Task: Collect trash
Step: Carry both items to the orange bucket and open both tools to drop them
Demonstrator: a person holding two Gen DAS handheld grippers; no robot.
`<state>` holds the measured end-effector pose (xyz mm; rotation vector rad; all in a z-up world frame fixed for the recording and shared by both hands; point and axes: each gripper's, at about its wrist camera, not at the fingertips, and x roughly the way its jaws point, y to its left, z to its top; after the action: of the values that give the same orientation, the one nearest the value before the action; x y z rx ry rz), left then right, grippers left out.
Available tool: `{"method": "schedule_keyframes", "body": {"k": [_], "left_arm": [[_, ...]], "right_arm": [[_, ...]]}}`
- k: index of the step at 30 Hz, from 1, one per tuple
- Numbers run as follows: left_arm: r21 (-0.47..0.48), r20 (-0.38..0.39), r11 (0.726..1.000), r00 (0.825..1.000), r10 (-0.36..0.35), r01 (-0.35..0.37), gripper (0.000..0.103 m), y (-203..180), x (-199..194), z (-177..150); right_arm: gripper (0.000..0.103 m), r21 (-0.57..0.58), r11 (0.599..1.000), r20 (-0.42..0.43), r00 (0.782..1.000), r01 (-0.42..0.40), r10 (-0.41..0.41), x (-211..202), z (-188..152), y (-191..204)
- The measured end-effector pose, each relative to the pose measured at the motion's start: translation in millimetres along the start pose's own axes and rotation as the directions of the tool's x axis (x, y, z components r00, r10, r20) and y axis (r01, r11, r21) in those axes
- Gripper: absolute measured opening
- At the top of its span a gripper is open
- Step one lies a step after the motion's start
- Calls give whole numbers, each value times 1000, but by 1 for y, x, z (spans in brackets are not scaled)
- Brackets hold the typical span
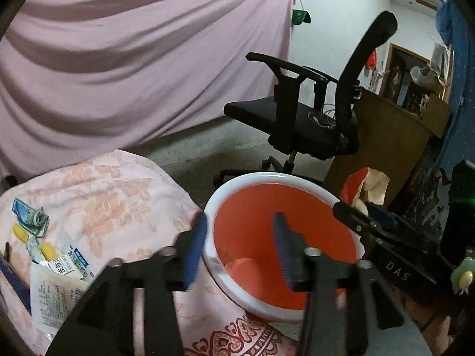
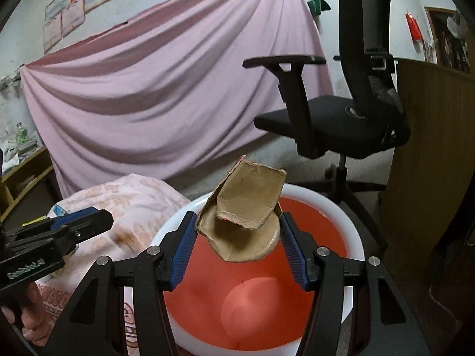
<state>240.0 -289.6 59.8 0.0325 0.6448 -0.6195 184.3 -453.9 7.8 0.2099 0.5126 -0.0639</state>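
A person holds 2 handheld grippers over an orange bin with a white rim, in a room draped with a pink sheet (image 1: 133, 59). At far left, seen from the left wrist camera, a floral pink cloth (image 1: 112, 195) covers a surface, and on it lies a cluster of trash: a crumpled blue and green wrapper (image 1: 29, 218), 2 small yellow pieces (image 1: 20, 233) and white printed packets (image 1: 56, 284) overlapping near the picture's edge. Moving right, the left gripper (image 1: 239, 244) hangs with its blue-padded jaws standing wide apart and nothing between them, one finger over the cloth and the other over the orange bin (image 1: 285, 225), which sits just beside the cloth. Further right, the right gripper (image 1: 365, 228) enters from the side, carrying a red and tan piece. From the right wrist camera, the right gripper (image 2: 239, 227) holds a torn piece of brown cardboard (image 2: 246, 213) between its blue pads, jaws closed on its 2 sides, directly above the bin's open mouth (image 2: 320, 228). The bin's orange interior looks bare beneath it. Behind the bin stands a black office chair (image 1: 299, 118), and at far right a brown wooden cabinet (image 2: 430, 154).
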Motion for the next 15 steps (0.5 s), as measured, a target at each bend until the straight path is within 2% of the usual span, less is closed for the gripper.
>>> {"method": "schedule_keyframes", "body": {"k": [5,7,12,14,15], "left_arm": [[7,21,1000,1000,7,-8,46,4,-15,-4],[-1,46,1000,999,15,-15,56,8,-23,-8],[-11,115,999,992,43,-42,59,18,-48,-14],[-23,146,998,988,58,-55,69,23,-60,-16],[-35,174,997,982,72,-67,80,27,-70,-18]], "right_arm": [[61,-19,1000,-7,1000,10,-10,0,2,0],[70,-26,1000,0,1000,17,-17,-2,3,0],[74,-39,999,32,999,25,-23,-14,10,5],[78,-48,999,67,998,24,-20,-25,13,13],[80,-52,998,82,996,21,-17,-29,14,16]]}}
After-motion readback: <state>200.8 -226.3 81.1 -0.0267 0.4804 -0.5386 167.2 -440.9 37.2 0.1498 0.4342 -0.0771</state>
